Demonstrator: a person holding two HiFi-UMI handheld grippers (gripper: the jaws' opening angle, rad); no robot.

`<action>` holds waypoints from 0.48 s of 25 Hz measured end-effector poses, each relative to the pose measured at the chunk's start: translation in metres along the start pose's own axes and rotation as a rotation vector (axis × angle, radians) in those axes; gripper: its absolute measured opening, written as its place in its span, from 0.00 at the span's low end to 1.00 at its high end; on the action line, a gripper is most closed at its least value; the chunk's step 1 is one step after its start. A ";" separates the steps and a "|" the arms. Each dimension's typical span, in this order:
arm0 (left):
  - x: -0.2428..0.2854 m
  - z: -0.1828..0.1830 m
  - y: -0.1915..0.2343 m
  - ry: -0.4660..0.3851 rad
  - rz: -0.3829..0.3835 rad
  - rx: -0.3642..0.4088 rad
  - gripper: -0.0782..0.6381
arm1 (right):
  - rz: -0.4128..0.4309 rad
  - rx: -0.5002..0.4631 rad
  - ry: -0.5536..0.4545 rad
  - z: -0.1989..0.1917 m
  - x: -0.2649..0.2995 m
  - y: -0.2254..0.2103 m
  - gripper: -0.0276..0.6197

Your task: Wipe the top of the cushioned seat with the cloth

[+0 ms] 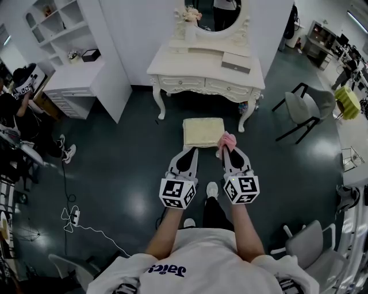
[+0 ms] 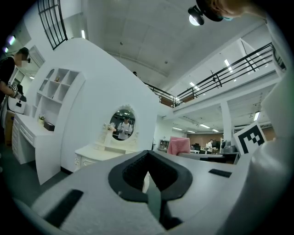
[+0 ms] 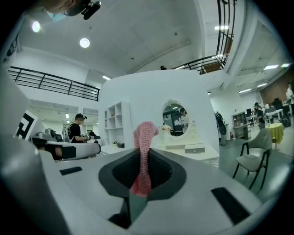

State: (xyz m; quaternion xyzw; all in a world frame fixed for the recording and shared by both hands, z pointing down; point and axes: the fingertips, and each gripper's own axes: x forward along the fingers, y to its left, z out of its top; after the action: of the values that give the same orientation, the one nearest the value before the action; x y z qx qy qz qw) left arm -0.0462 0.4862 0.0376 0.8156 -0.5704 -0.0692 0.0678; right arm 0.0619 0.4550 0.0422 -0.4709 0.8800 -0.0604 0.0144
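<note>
Right gripper [image 1: 228, 153]: clenched on the pink cloth [image 1: 227, 140].
Cloth: at 4 o'clock corner of cushioned seat [image 1: 202, 131].
Left gripper [image 1: 189, 154]: clenched, empty, at seat's 7 o'clock.

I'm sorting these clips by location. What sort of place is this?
Probably a mock bedroom corner inside a big office hall: a white dressing table with a mirror stands against a free-standing wall, while a balcony railing and work desks show beyond.
</note>
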 end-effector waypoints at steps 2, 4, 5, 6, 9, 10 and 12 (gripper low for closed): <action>0.031 0.001 0.013 0.004 0.009 0.005 0.13 | 0.018 0.009 0.001 0.002 0.031 -0.016 0.09; 0.067 0.003 0.023 0.010 0.014 0.009 0.13 | 0.039 0.018 0.001 0.007 0.064 -0.034 0.09; 0.085 0.004 0.027 0.013 0.014 0.013 0.13 | 0.048 0.021 0.001 0.010 0.080 -0.044 0.09; 0.104 0.005 0.030 0.015 0.015 0.019 0.13 | 0.057 0.023 0.001 0.013 0.096 -0.055 0.09; 0.158 0.004 0.044 0.021 0.036 0.027 0.13 | 0.080 0.037 0.008 0.016 0.141 -0.090 0.09; 0.174 0.001 0.049 0.027 0.048 0.023 0.13 | 0.086 0.050 0.016 0.013 0.155 -0.101 0.09; 0.202 -0.007 0.058 0.044 0.070 0.019 0.13 | 0.095 0.076 0.040 0.006 0.179 -0.124 0.09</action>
State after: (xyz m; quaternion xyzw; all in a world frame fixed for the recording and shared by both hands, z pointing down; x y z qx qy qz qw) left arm -0.0296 0.2768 0.0479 0.7972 -0.5975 -0.0437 0.0748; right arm 0.0653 0.2379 0.0567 -0.4263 0.8986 -0.1027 0.0174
